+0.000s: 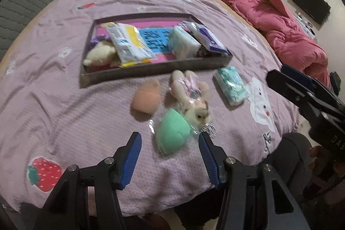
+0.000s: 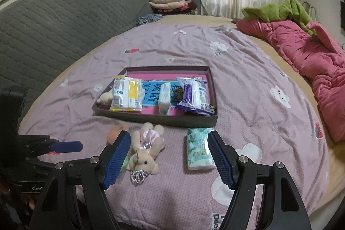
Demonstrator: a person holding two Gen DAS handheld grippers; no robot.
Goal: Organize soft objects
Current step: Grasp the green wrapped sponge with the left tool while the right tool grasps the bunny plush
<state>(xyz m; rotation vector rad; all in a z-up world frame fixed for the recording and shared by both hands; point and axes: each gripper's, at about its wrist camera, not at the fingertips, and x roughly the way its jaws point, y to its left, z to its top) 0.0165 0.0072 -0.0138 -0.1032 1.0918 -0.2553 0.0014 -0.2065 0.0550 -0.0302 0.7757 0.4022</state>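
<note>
A shallow dark tray [image 1: 151, 73] [image 2: 155, 118] on the purple bedspread holds tissue packs, a cream plush and a pink-and-blue card. In front of it lie a peach sponge [image 1: 147, 98] [image 2: 114, 132], a green sponge [image 1: 172, 133] in clear wrap, a plush bunny [image 1: 190, 98] [image 2: 145, 149] with a crown charm, and a green tissue pack [image 1: 231, 85] [image 2: 197, 149]. My left gripper [image 1: 170, 139] is open, low over the bed, with the green sponge between its fingertips, untouched. My right gripper [image 2: 169, 139] is open above the bunny and the green pack, holding nothing.
A pink quilt [image 1: 280, 21] [image 2: 312, 57] with green cloth on it lies along the bed's right side. A grey quilted headboard [image 2: 54, 21] stands at the left. Folded clothes [image 2: 168, 1] are stacked at the back. The bed's near edge lies just beneath both grippers.
</note>
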